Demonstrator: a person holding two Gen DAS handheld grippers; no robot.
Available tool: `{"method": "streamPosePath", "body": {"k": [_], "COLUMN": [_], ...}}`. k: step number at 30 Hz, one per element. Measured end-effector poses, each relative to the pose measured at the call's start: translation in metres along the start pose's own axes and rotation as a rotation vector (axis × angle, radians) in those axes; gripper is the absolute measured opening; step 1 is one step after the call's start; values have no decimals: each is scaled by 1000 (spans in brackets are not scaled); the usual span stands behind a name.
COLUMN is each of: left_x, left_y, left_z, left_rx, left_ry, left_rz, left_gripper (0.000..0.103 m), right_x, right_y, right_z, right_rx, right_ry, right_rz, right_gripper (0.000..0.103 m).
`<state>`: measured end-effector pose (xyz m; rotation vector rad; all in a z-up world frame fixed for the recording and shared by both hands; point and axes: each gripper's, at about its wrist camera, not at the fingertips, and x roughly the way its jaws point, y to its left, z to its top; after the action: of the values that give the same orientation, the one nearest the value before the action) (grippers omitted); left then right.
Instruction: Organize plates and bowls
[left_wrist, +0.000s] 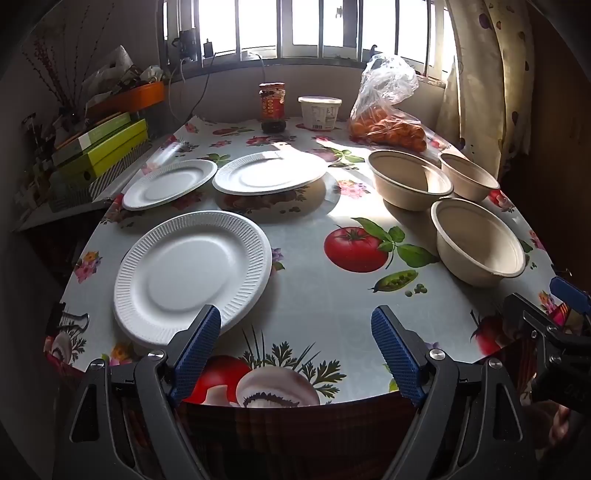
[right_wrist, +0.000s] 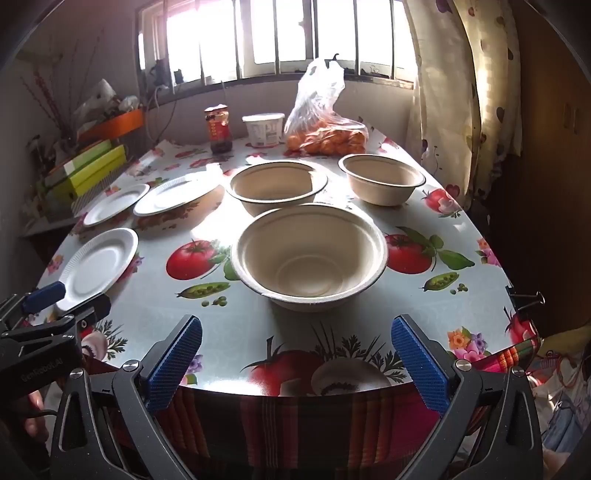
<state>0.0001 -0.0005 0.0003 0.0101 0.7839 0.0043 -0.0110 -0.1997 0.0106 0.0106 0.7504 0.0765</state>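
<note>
- Left gripper (left_wrist: 295, 334) stood with its jaws spread wide and nothing between them, held over the near table edge and angled down toward the tabletop.
- Right gripper (right_wrist: 297, 341) was likewise fully spread and empty, also at the near edge.
- Nearest white paper plate (left_wrist: 192, 275) lay flat just ahead and to the left of the left gripper; its near rim was just beside the left finger (left_wrist: 197, 338). Contact could not be told.
- Two more plates lay further back on the left: the far-left plate (left_wrist: 170, 184) and the middle plate (left_wrist: 269, 172), rims close, with the middle one apparently raised off the cloth at its right side.
- Nearest beige bowl (right_wrist: 309, 254) sat upright straight ahead of the right gripper, centred between its fingers but well clear of them.
- Wide bowl (right_wrist: 277, 184) and far-right bowl (right_wrist: 381, 178) stood behind it, apart.
- Judgement: plates were the left hand's reach, bowls the right's. Round items, so no long axis to align with.
- Writing: the red jar (left_wrist: 272, 107) and the white tub (left_wrist: 320, 112) carried labels, unreadable. Lettering on the left gripper's body in the right view was too blurred to read.
</note>
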Motion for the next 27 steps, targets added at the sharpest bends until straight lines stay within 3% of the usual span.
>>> {"method": "streamPosePath", "body": {"k": [11,27], "left_x": [4,2], "left_y": [4,-5], "left_z": [-1,1], "left_rx": [-23,-7], "left_ry": [25,15], "left_rz": [-37,-7], "left_gripper": [84,84], "right_x": [1,0], "right_y": [1,2], "right_z": [1,3], "right_rx": [1,-1], "right_ry": [-5,-8], "right_rz": [2,3], "right_gripper": [103,103]}}
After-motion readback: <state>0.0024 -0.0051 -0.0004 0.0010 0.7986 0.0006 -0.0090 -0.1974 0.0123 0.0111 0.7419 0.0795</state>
